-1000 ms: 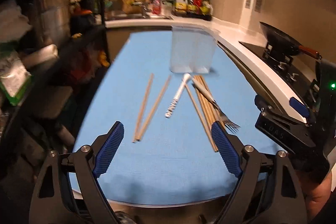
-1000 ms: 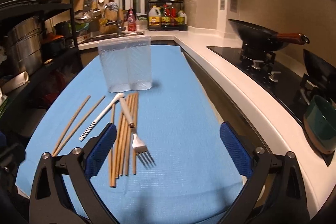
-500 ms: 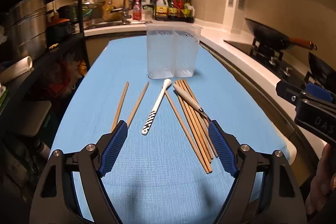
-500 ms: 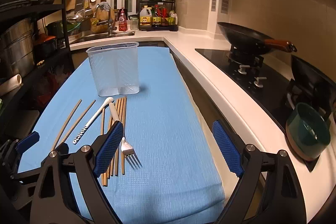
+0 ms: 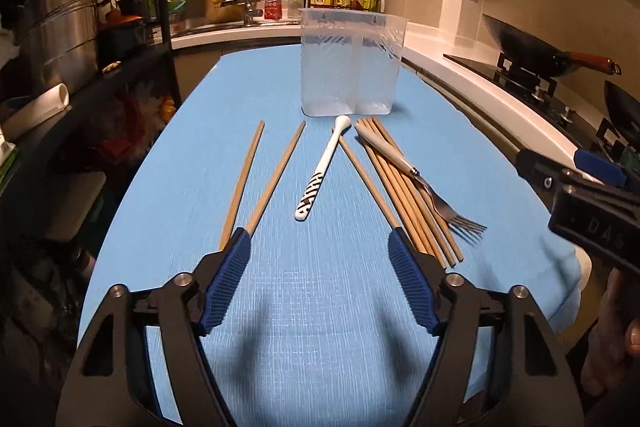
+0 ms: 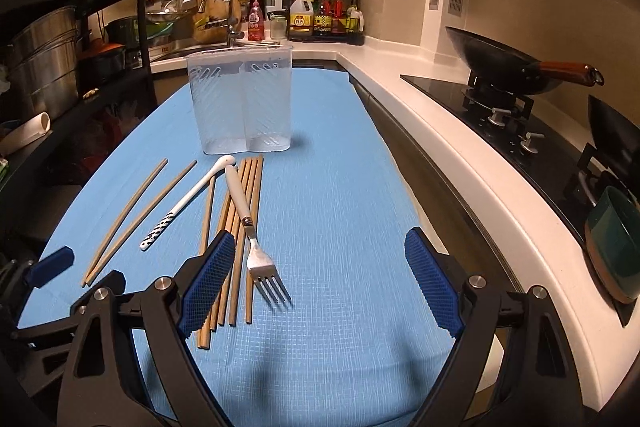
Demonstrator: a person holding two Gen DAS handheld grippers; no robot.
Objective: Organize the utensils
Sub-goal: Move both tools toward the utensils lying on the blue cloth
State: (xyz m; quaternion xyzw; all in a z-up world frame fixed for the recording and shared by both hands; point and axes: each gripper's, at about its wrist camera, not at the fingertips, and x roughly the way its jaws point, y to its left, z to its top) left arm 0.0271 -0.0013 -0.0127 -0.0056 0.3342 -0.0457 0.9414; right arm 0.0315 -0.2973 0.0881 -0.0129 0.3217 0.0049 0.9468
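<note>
Our left gripper (image 5: 320,251) has sunk toward the loose chopsticks (image 5: 262,179), jaws just narrowing yet empty; our right gripper (image 6: 320,259) waits wide over the fork (image 6: 256,243).

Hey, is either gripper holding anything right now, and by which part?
Nothing is held. The left gripper and the right gripper both hang open above the blue mat.

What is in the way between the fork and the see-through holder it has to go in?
Nothing visible blocks it. The fork lies on top of the bundle of chopsticks, handle toward the clear holder, with only bare blue mat between. The holder's open top shows nothing in it.
</note>
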